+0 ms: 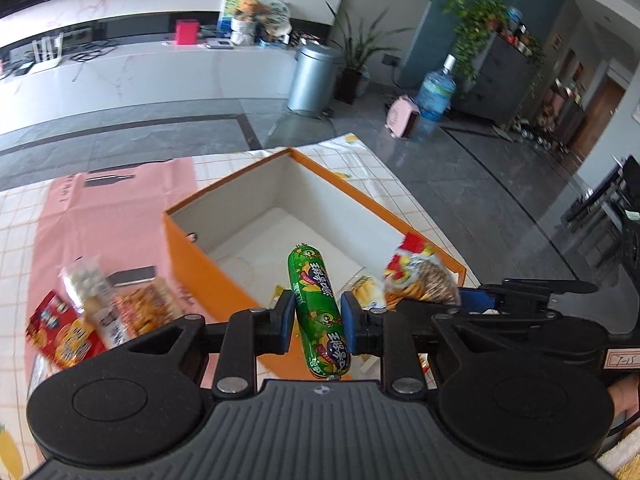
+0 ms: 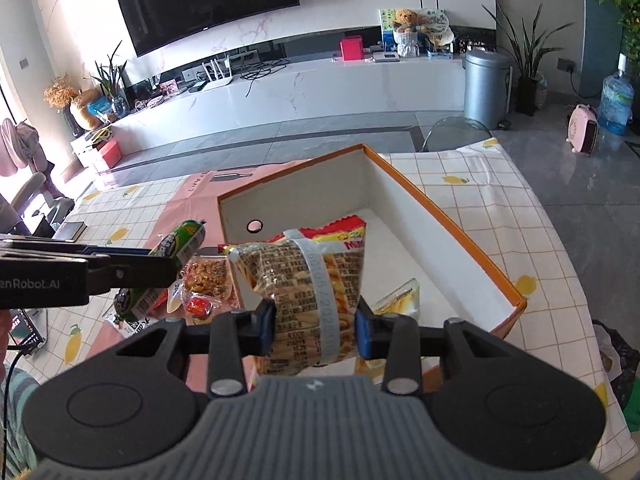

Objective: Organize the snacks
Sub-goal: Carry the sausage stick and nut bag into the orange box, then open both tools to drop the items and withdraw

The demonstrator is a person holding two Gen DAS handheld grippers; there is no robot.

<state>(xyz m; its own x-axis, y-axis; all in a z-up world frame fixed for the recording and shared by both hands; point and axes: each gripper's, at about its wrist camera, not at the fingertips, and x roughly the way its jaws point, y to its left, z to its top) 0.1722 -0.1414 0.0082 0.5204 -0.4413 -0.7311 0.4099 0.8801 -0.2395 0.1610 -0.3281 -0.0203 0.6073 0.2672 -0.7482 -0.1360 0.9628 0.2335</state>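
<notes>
My left gripper [image 1: 317,316] is shut on a green sausage stick [image 1: 318,308] and holds it above the near edge of the open orange box [image 1: 192,256]. My right gripper [image 2: 316,320] is shut on a noodle snack bag [image 2: 312,292] above the box's near end [image 2: 516,300]. The bag also shows in the left wrist view [image 1: 420,280], and the sausage shows in the right wrist view [image 2: 180,244]. A yellow snack packet [image 2: 400,296] lies inside the box.
Loose snack packets [image 1: 100,316] lie on the pink mat [image 1: 100,220] left of the box, with a dark phone-like object [image 1: 134,276]. The table has a lemon-print checked cloth [image 2: 520,208]. A metal bin [image 2: 486,84] and water jug [image 2: 616,100] stand on the floor beyond.
</notes>
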